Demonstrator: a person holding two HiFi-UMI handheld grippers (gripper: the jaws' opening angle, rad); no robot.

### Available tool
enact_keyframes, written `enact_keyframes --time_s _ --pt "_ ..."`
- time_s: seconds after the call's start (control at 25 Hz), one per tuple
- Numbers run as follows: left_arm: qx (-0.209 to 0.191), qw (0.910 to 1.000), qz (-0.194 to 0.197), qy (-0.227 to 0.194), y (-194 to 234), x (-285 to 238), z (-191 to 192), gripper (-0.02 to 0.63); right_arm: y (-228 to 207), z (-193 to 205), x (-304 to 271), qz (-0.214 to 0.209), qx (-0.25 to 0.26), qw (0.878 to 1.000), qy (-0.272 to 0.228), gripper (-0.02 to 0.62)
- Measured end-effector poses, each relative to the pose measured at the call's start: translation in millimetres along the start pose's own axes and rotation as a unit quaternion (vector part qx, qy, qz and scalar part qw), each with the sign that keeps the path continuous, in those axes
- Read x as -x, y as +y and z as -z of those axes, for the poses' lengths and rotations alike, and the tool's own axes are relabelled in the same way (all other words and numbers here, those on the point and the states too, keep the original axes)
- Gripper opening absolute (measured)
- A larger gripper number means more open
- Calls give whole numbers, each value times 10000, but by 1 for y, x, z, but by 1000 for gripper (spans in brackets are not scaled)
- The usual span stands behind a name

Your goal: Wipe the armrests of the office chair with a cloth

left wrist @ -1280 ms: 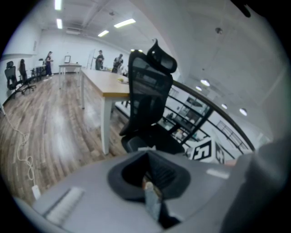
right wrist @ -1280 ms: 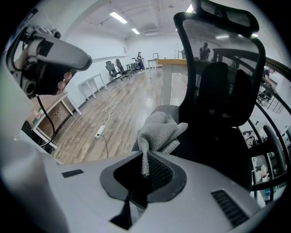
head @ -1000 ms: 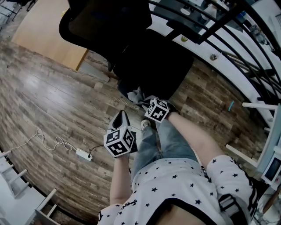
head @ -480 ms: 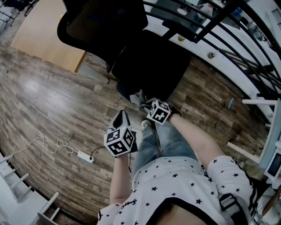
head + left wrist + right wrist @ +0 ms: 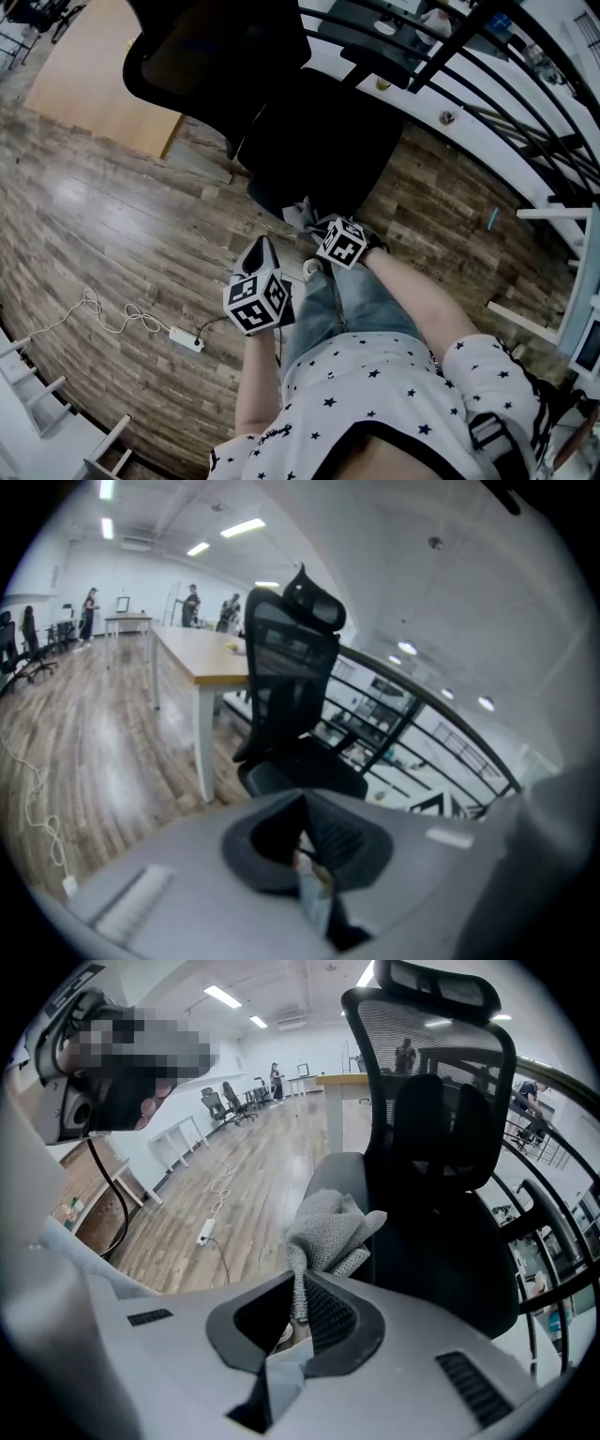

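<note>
Straight ahead, the black mesh-backed office chair (image 5: 319, 141) blocks our way, its seat close in front of the right gripper (image 5: 323, 230). Behind it, the black metal railing (image 5: 497, 84) closes off the far side. To our left, the brown wood-plank floor (image 5: 103, 206) lies open beside the chair and the left gripper (image 5: 262, 251). Only the white power strip with its thin cable (image 5: 185, 338) lies on the boards there, and the light wooden desk (image 5: 89, 70) stands farther off by the chair's backrest. Our own legs in blue jeans (image 5: 347, 300) crowd the room directly beneath both grippers.
</note>
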State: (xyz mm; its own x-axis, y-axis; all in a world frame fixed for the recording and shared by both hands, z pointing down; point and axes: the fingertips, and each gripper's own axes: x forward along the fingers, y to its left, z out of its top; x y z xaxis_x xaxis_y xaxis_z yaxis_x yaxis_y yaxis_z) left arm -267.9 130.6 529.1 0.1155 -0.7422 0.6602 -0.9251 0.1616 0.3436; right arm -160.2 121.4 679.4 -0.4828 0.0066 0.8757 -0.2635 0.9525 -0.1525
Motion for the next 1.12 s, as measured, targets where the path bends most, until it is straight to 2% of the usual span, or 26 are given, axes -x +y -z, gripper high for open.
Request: enact_keyframes --time_s 0.28,0.6,0.76,1.12 --pt "-78 9999 89 -44 -5 3 -6 6 1 -1 8 159 -138 9998 -70 35" --pt "-308 9989 322 -136 -12 1 -23 6 -7 -12 54 638 -683 9927 -767 35" --pt "-477 9976 477 -131 -20 0 -28 6 -15 -15 81 920 -1018 9836 -1166 35" --pt "-798 9939 754 -105 -46 -10 -39 6 -28 -23 152 1364 -1685 9528 -2127 35"
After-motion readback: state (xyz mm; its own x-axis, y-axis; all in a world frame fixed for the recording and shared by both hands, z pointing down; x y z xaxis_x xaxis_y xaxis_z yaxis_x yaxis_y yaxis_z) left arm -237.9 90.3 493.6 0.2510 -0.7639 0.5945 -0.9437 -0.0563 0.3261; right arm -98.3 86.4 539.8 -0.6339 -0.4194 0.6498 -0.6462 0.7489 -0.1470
